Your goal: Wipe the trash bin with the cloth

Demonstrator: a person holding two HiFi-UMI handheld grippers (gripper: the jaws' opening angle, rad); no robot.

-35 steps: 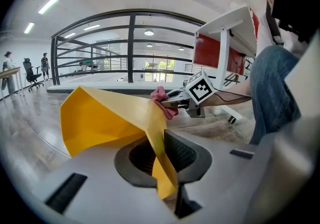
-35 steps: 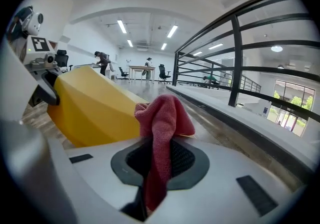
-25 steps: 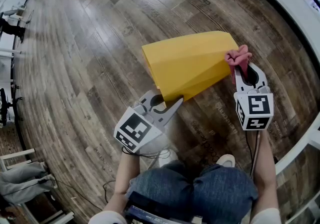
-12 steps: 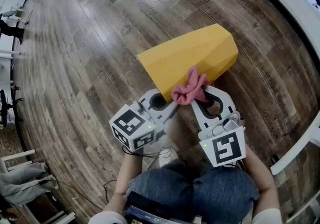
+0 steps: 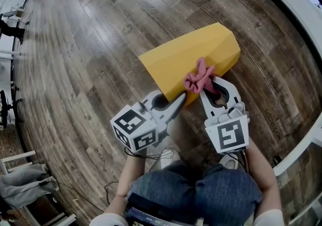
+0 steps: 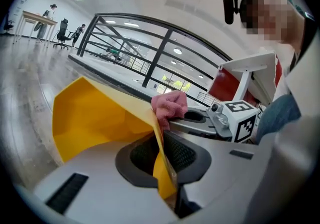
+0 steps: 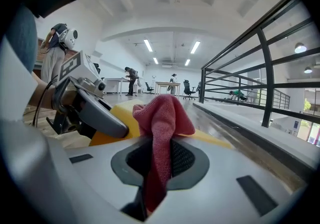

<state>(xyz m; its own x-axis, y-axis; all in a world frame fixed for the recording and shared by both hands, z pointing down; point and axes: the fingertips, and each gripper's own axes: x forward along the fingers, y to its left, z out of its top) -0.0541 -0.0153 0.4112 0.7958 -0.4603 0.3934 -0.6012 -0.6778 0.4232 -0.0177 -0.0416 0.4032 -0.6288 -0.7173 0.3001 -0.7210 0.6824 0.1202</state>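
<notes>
"Two grippers are working just beyond the person's jeans (image 5: 201,190). What is each one gripping?"

"The left gripper (image 5: 178,103) is clamping the thin rim of the yellow trash bin (image 5: 188,51) at the bin's seven o'clock, and its jaws, almost together, have just been tightening a little. The right gripper (image 5: 209,85) is pinching the pink cloth (image 5: 199,77) and pressing it on the bin's near face, at about five o'clock."

"And the bin itself?"

"It is lying on its side on the wooden floor (image 5: 100,44), with its mouth pointing toward the person and its base pointing away toward two o'clock."

"What is threatening the wipe?"

"I'd say the rim is slipping-prone: only that narrow edge is steadying the bin, so a hard push could be rolling it away. The cloth is also bunching, so little of it may be touching the plastic."

"What is differing from a second ago?"

"The cloth was sitting at the bin's far base, near three o'clock; now it is rubbing the near side, and the bin is lying turned slightly."
</notes>
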